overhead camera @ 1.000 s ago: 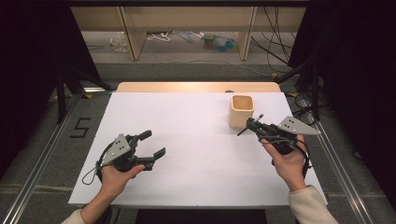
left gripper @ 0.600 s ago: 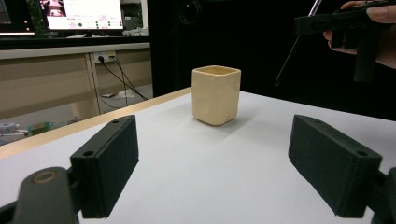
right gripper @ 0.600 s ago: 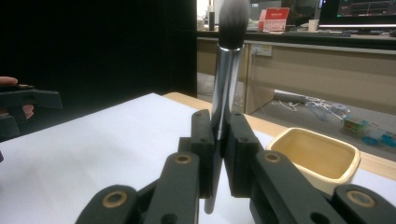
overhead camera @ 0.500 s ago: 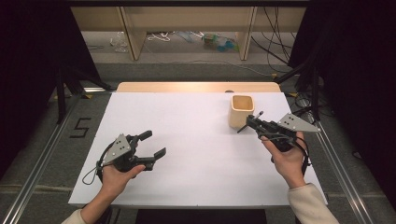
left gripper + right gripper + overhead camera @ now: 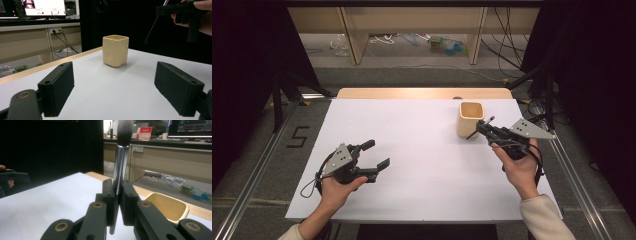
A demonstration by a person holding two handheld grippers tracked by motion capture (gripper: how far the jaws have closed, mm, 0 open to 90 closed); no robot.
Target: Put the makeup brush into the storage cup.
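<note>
A beige square cup stands open-topped on the white table sheet at the right. Just right of it my right gripper is shut on a makeup brush. In the right gripper view the brush stands between the pads, silver ferrule and dark bristles above, thin handle below, with the cup lower right. My left gripper rests open on the near left; its view looks between its jaws at the cup and the brush handle hanging from the right gripper.
A wooden strip runs along the table's far edge. Metal rails flank both sides of the table. Shelving with cables lies on the floor beyond. Bare white sheet spans the middle between the two hands.
</note>
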